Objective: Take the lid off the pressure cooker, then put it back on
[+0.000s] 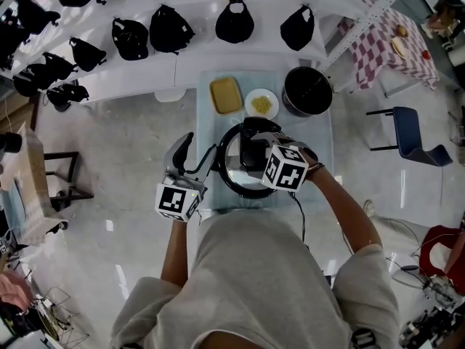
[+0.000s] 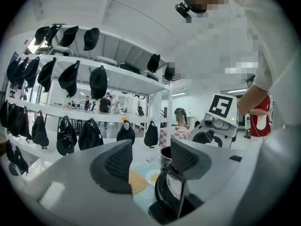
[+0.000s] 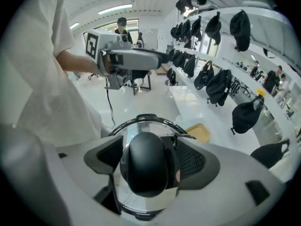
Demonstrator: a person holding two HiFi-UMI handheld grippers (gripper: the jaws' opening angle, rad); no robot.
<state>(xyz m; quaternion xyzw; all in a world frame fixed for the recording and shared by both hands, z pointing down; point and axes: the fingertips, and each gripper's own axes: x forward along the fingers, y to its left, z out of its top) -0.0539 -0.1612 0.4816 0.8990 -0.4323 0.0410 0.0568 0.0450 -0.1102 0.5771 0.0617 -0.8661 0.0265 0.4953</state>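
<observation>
Squarely in front of the person, the pressure cooker [image 1: 227, 186] stands at the near end of a pale blue table [image 1: 211, 126], with its glass lid [image 1: 234, 169] lying over it. I cannot tell from where I stand whether the lid is fully seated. The black knob [image 3: 146, 166] rises from the middle of the lid, and the right gripper [image 3: 148, 140] points steeply down over it. Its jaws are spread wide, one on each side of the knob, the ribbed pads just beside it and not pinching it.

The left gripper [image 2: 150, 147] is held nearly level at the cooker's left side. Its jaws stand apart with nothing caught between them, and the right-hand one shows just above the lid's dark rim.

Further along the table, beyond the cooker, a yellow tray [image 1: 225, 95] sits next to a small white plate [image 1: 261, 104] of yellow food. A black pot [image 1: 306, 91] stands to the right of the plate, at the table's far corner.

Behind the table run white shelves [image 1: 182, 67] hung with black bags [image 1: 171, 29]. Off to the right are a table under a red-and-white chequered cloth [image 1: 389, 38] and a blue chair [image 1: 410, 138].
</observation>
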